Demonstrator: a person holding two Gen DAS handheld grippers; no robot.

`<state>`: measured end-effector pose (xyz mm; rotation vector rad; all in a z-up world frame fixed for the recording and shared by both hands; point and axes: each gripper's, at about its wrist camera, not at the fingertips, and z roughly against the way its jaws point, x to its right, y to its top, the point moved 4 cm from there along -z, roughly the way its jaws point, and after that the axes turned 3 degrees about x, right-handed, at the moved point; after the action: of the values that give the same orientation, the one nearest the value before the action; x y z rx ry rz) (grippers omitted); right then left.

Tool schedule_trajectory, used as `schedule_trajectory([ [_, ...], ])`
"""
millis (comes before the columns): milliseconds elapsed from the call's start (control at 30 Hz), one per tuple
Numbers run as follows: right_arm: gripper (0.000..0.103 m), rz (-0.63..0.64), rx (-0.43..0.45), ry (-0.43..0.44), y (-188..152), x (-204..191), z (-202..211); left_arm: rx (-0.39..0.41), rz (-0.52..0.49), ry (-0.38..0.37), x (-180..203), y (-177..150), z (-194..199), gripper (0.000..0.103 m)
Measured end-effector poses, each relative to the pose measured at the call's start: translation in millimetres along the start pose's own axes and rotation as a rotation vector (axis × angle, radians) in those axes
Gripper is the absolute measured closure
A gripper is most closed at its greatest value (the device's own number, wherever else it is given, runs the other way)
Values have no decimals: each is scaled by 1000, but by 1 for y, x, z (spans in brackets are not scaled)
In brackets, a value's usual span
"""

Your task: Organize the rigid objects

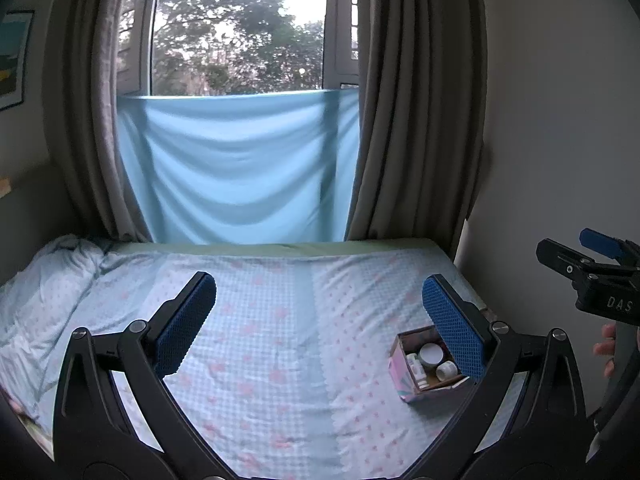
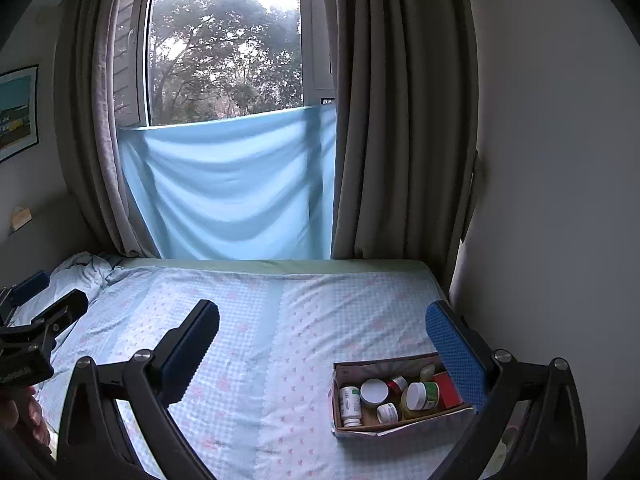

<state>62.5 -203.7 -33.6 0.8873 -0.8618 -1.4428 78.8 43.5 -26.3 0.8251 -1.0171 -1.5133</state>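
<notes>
A small open cardboard box [image 2: 400,426] sits on the bed at the right, holding several jars and bottles: a white pill bottle [image 2: 350,400], a white-lidded jar [image 2: 375,391], a green-labelled jar [image 2: 422,396] and a red item [image 2: 446,388]. The box also shows in the left wrist view [image 1: 408,380], partly behind my right finger. My left gripper [image 1: 318,304] is open and empty above the bed. My right gripper [image 2: 322,330] is open and empty, its right finger [image 2: 456,348] over the box's far right corner.
The bed [image 2: 260,340] has a blue checked sheet with pink flowers. A crumpled duvet [image 1: 48,280] lies at the left. Curtains [image 2: 400,120] and a blue cloth [image 2: 232,188] hang over the window behind. A wall [image 2: 540,200] borders the bed's right side.
</notes>
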Motion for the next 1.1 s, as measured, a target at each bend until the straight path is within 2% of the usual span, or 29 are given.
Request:
schedule_trajectory([
  [1100, 0, -6, 3, -7, 2, -3, -3, 23, -24, 8, 7, 6, -12, 0],
])
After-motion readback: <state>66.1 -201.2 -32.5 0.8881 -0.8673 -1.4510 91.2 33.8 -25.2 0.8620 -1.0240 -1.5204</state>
